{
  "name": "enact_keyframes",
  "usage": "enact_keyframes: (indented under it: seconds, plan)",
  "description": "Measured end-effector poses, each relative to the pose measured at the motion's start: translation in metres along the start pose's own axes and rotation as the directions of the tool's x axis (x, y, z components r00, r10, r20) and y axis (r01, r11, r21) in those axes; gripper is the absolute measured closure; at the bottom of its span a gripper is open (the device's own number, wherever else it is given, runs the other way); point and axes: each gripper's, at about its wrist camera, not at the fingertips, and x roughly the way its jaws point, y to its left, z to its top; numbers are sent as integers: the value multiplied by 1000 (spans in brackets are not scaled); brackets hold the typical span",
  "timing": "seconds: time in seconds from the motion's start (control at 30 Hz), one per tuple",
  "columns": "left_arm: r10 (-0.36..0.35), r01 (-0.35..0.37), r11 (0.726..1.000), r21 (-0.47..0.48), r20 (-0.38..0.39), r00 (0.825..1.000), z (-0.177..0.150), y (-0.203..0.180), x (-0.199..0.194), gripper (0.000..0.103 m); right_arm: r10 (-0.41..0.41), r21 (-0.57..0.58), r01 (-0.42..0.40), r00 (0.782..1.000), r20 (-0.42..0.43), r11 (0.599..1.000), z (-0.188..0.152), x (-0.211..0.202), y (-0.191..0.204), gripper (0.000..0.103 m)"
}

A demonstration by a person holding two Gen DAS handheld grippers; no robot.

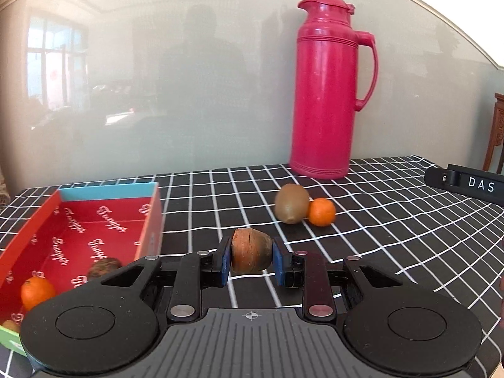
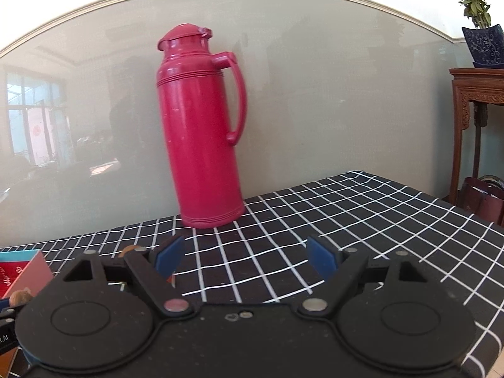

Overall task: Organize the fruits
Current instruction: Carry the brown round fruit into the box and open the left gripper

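My left gripper (image 1: 251, 260) is shut on a brown fruit (image 1: 251, 254), held just above the checked tablecloth to the right of the red box (image 1: 94, 220). The box holds an orange (image 1: 37, 292) and a dark brown fruit (image 1: 103, 267), partly hidden by my gripper. A kiwi (image 1: 291, 203) and a small orange (image 1: 321, 211) lie touching on the cloth beyond the held fruit. My right gripper (image 2: 245, 256) is open and empty over the cloth; the box corner (image 2: 26, 271) shows at its left edge.
A tall pink thermos (image 1: 327, 94) stands at the back by the wall and also shows in the right wrist view (image 2: 201, 132). The other gripper's black body (image 1: 472, 184) sits at the right. A wooden stand (image 2: 475, 119) with a potted plant is beyond the table's right edge.
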Motion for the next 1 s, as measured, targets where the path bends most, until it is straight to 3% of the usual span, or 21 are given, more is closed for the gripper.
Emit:
enact_keyframes:
  seconds: [0.67,1.0]
  plan:
    - [135,-134,987,-83,1,991,-13,87,-22,76,122,-69,-124,992,-33,990,-15,-2,86,20]
    - [219,-219,967,-126,-19,976,-22,127,-27,76,164,-75,-167,985,-45,983,-21,-3,111,20]
